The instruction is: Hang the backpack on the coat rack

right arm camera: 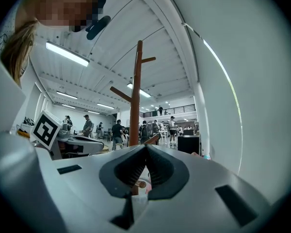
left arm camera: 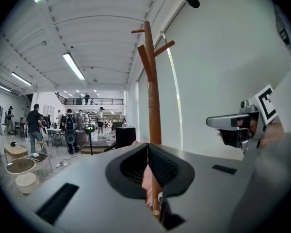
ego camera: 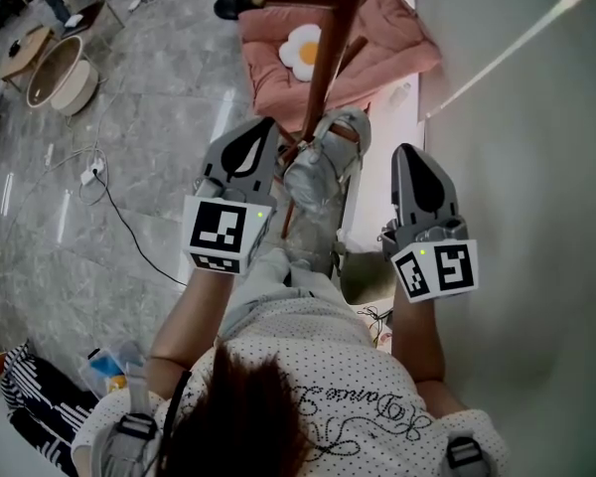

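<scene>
Dark hair (ego camera: 243, 415) and dotted white shirt (ego camera: 318, 366): lowest in the head view.
Left gripper (ego camera: 258, 132): jaws pressed together, nothing between them.
Grey backpack (ego camera: 318, 172): just right of it, against the brown coat rack (ego camera: 330, 58) pole, between both grippers; whether it hangs cannot be told.
Pink cushion (ego camera: 377, 38): on the floor beyond the pole.
Right gripper (ego camera: 412, 157): jaws closed, empty, beside the white wall (ego camera: 536, 167).
</scene>
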The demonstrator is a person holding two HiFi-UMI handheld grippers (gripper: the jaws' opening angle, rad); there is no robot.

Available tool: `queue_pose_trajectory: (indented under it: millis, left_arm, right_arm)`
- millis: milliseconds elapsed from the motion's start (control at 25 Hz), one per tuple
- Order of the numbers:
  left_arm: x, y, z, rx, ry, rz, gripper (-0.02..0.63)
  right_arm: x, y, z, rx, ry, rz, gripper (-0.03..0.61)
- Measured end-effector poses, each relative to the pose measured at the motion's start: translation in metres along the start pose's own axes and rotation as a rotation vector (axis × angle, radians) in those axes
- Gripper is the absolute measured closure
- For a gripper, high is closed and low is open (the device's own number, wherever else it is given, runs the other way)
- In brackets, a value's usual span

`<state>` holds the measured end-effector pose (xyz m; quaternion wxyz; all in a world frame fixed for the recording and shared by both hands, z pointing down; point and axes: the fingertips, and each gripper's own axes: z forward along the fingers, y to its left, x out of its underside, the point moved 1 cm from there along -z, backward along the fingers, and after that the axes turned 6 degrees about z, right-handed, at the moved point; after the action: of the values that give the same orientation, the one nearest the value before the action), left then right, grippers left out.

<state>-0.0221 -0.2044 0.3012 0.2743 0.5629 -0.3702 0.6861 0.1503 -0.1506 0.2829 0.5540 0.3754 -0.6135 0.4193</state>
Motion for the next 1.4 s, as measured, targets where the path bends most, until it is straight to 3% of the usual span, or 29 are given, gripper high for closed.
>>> queue_pose_trajectory:
  millis: [240,1400]
  left_arm:
    - [-0.004,-0.009,-0.003,0.027,-0.027,-0.005,0.609]
    - [0.013,-0.010,-0.005,0.041,0.011,-0.026,0.609]
  right_arm:
    - [0.001,0.001,0.000,0.012,-0.008,0.005,0.566]
    - [0.010,-0.009,0.001,0.032,-0.003,0.036,0.566]
